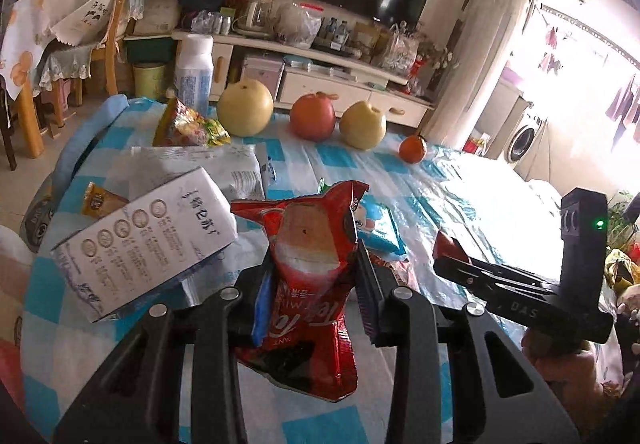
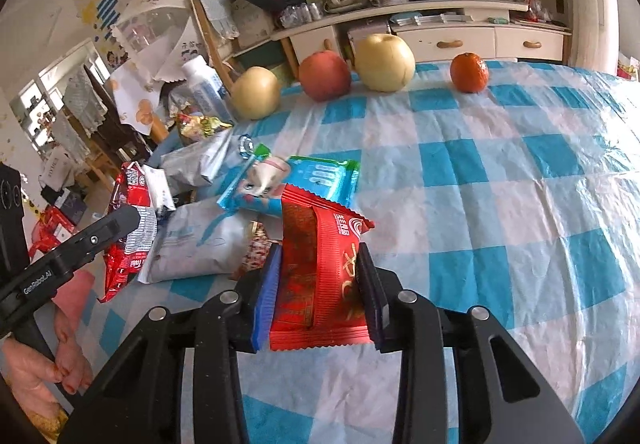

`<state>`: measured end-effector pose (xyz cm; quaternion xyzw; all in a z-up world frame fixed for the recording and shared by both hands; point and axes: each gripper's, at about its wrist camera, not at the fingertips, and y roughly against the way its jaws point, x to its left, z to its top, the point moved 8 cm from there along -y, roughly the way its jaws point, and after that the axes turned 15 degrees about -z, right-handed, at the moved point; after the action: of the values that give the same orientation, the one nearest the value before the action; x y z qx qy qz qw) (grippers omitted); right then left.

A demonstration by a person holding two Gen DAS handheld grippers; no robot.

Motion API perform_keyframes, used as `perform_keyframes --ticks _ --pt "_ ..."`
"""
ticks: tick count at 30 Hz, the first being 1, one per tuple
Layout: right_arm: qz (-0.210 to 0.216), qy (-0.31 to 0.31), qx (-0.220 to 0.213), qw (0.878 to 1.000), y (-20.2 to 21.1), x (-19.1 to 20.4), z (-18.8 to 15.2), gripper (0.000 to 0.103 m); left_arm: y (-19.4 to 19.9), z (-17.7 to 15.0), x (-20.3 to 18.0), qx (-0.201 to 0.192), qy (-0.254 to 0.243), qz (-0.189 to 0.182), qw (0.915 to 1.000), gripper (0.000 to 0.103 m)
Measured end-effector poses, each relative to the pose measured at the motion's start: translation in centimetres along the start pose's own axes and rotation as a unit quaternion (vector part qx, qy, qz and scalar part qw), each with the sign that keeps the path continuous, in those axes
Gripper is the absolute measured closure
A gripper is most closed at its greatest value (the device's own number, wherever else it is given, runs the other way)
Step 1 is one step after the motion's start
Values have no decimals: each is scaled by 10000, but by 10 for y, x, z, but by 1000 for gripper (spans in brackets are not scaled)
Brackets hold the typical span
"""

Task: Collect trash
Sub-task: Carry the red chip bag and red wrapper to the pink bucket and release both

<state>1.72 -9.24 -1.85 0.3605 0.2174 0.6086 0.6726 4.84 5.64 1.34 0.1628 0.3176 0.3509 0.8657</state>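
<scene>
A crumpled red snack bag [image 1: 316,272] is pinched between the jaws of the left gripper [image 1: 316,284], which are clamped onto its middle, so the bag's top flares out ahead of the fingertips and its bottom hangs back toward the camera. It is held up off the blue-and-white checked tablecloth [image 1: 420,179]. Just left of the jaws, a white printed carton [image 1: 148,240] is seen lying tilted, with a pale plastic bag [image 1: 224,163] behind it. Right of the jaws, a blue wet-wipe pack [image 1: 380,228] is laid flat on the cloth.

Over on the other side, a flat red ridged wrapper [image 2: 320,276] is gripped by the right gripper [image 2: 320,284], jaws closed against its two edges, wrapper standing upright between them. Ahead and left of those jaws, a heap of wrappers is piled: a blue pack [image 2: 320,179] and a grey-white pouch [image 2: 200,244].

Far ahead of both sets of jaws, fruit is lined up at the table's far edge: a yellow pear [image 2: 256,91], a red apple [image 2: 325,75], a second pear [image 2: 384,61] and a mandarin [image 2: 469,72], all apart from the trash.
</scene>
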Motion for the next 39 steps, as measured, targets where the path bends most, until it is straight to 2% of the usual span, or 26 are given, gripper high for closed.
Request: perform_keyframes --ticks 10,22,31,36,39 --pt "584 -74 -104 9982 22 28 0 65 48 1 11 -375 13 94 9993 66" --pt "1218 44 97 9925 38 89 -15 65 106 6 42 -847 260 354 9954 66" --pt "1714 562 192 9834 59 174 -35 65 158 5 71 -1268 518 651 9884 66" --pt "2012 851 179 9757 75 227 -43 65 198 2 100 -1575 810 932 9798 66" --pt "2246 981 165 9694 85 263 -43 65 224 -1 122 -1769 1034 1164 9718 66"
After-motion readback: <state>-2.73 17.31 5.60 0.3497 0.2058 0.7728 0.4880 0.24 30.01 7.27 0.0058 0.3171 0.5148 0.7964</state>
